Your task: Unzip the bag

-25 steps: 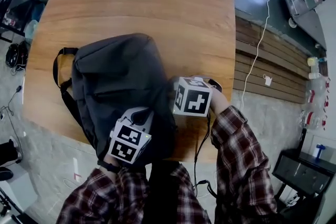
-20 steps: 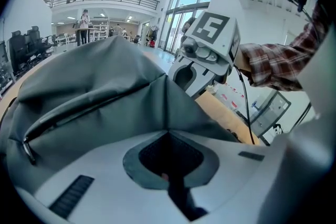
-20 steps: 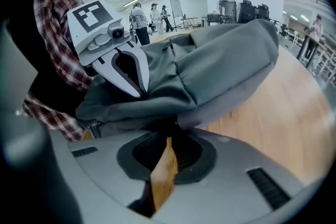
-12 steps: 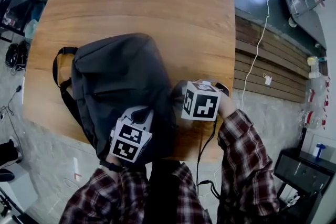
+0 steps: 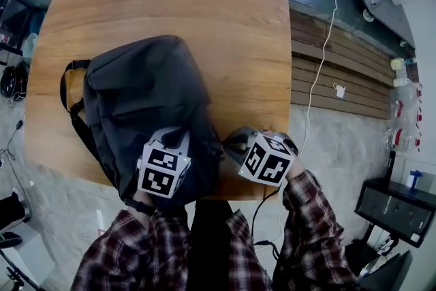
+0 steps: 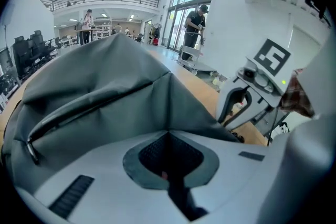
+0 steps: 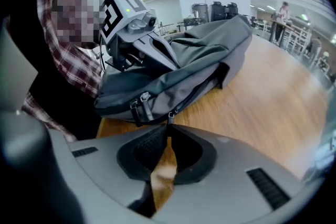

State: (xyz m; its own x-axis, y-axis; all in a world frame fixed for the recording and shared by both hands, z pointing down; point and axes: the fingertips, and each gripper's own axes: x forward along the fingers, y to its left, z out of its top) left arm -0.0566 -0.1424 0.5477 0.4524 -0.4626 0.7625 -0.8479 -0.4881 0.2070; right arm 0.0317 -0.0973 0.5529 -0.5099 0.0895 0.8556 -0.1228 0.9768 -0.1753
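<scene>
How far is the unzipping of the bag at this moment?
Done: both grips are taken. In hand: the left gripper pinches a fold of the bag, and the right gripper is shut on the zipper pull. Remaining: almost all; the zipper line along the bag's side shows no opening.

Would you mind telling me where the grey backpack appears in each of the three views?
Head view: backpack left of centre, at the table's near edge.
Left gripper view: fills left and centre, a fold pinched in the jaws.
Right gripper view: centre, its zipper pull at the jaw tips.
Shared landmark: the wooden table.
</scene>
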